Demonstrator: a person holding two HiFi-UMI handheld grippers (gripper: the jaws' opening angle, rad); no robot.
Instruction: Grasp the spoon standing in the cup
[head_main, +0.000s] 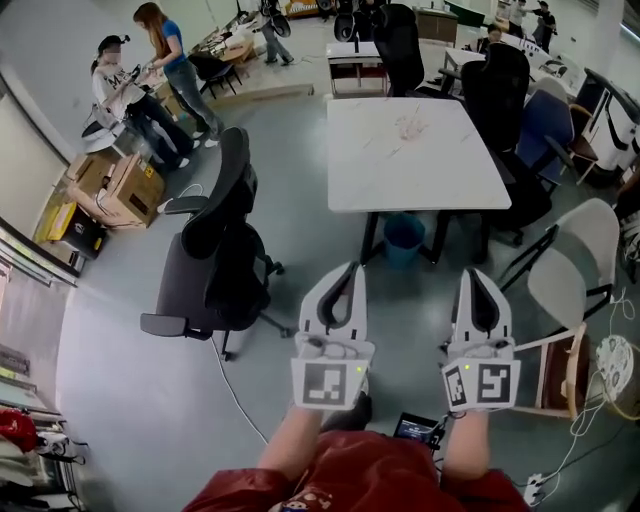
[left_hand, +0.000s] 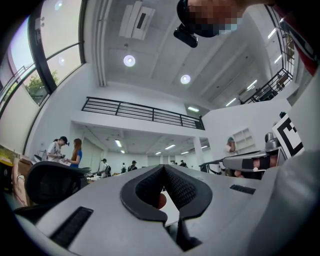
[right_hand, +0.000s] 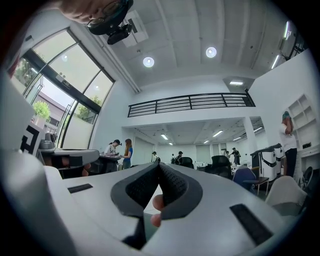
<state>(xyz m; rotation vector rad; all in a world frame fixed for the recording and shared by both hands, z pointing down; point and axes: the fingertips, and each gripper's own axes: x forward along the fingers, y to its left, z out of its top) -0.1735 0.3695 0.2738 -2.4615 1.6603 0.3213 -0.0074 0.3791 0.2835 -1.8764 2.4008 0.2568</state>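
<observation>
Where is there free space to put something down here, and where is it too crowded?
The white table top looks bare, bordered by black chairs at its far and right sides. The grey floor between that table and the black office chair is open too. It is crowded at the right, around the white chair and blue chair.

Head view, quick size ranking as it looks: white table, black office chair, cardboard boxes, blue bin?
1-2. white table and black office chair: they look about alike, so no ranking between them.
3. cardboard boxes.
4. blue bin, smallest, partly hidden under the table.
</observation>
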